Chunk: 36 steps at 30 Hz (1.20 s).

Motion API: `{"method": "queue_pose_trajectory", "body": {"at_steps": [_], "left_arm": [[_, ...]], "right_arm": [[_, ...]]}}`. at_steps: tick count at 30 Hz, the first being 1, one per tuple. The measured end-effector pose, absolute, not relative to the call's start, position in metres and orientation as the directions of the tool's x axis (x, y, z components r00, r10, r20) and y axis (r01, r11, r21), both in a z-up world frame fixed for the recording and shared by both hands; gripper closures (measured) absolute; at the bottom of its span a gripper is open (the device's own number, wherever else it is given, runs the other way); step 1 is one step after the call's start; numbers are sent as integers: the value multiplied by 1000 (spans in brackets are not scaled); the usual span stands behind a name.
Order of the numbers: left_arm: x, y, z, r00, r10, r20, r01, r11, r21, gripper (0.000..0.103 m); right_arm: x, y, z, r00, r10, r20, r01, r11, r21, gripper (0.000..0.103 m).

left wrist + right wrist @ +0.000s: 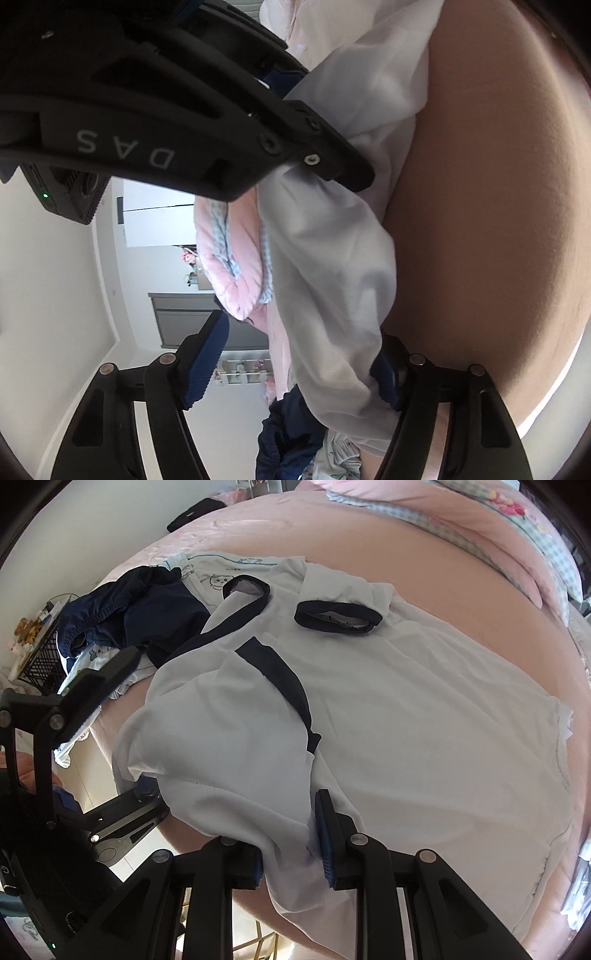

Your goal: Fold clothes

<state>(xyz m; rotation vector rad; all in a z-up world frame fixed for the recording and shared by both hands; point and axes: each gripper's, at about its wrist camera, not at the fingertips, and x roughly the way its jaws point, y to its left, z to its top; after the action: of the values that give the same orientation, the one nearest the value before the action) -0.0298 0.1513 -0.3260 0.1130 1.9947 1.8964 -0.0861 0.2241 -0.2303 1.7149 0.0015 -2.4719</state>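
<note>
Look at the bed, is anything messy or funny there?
Yes. The white shirt is bunched up at its near corner where the right tool pinches it, so it doesn't lie flat. A dark blue garment sits crumpled in a heap beside it, on the pink bed.

White shirt (406,709) is showing navy trim; pink bedsheet (424,565) is lying beneath it — navy shorts (147,613), blue-checked pillow (461,528) beside.

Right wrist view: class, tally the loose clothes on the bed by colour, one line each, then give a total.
White shirt with navy trim: 1
Navy garment: 1
Pale printed garment: 1
Total: 3
</note>
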Motion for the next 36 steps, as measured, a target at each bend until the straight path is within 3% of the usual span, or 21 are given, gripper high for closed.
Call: {"method": "queue_pose_trajectory", "body": {"at_steps": [5,8,10,15,17,24,36], "left_arm": [[-34,150,-329,-876,291,-383,-361,127,924,80],[-34,150,-332,-863,283,-419,-394,141,908,88],[-37,151,-330,-852,269,-449,-429,131,894,89],[-48,153,-320,-814,231,-534,-533,73,843,89],[-50,154,-317,-803,221,-554,-559,44,828,90],[-50,158,-316,-798,191,-572,-582,3,813,91],[-41,153,-315,-741,127,-659,-669,-57,741,90]], "right_arm": [[-85,218,-232,-313,-90,-946,127,-991,52,80],[-84,218,-235,-290,-77,-954,123,-992,42,80],[-83,219,-237,-268,-68,-961,108,-993,40,76],[-75,237,-232,-249,-49,-967,2,-999,50,41],[-67,242,-227,-259,-42,-965,-26,-998,50,36],[-28,254,-225,-267,20,-964,-67,-998,-3,35],[25,264,-228,-284,344,-895,167,-901,-399,35]]}}
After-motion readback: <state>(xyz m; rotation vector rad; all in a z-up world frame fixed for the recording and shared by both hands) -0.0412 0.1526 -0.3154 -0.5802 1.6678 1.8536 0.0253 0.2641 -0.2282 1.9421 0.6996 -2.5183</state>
